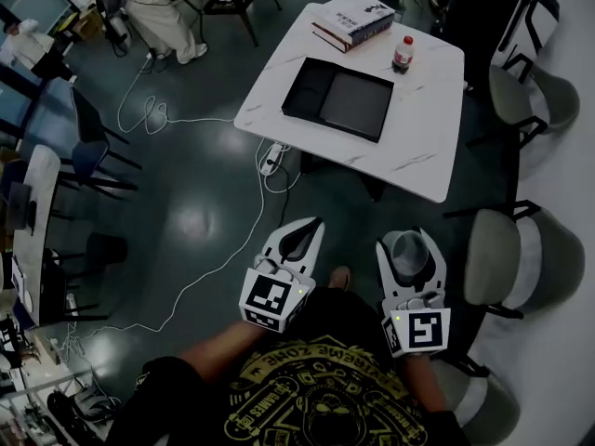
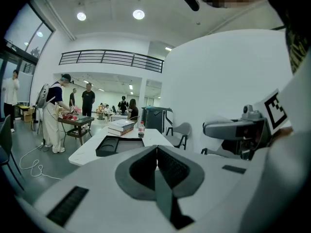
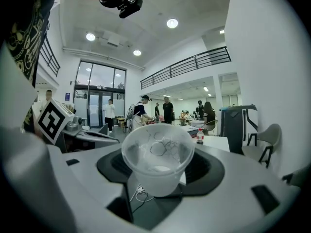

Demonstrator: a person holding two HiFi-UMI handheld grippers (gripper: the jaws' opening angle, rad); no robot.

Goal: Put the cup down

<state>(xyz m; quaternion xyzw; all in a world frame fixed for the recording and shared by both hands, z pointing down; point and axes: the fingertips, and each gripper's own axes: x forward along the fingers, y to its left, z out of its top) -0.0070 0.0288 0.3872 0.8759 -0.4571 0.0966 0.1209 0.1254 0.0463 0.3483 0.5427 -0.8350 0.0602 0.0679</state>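
The clear cup (image 3: 158, 154) stands upright, clamped between the wide-set jaws of the right gripper (image 1: 410, 247) — in the air, short of the white table's (image 1: 428, 128) near edge — with the left gripper (image 1: 312, 225) beside it, jaws pressed together, empty.

The left gripper (image 2: 156, 149) has its fingers (image 2: 176, 168) pressed together, empty. Beyond their tips a white tabletop (image 2: 83, 154) carries a black tray (image 2: 114, 144), stacked books (image 2: 120, 126) and a bottle (image 2: 141, 129).

cup (image 3: 155, 159): I see clear plastic, faint hexagon lines
counter (image 1: 418, 128): white, grey veins
tray (image 1: 339, 100): black
bottle (image 1: 403, 54): red label
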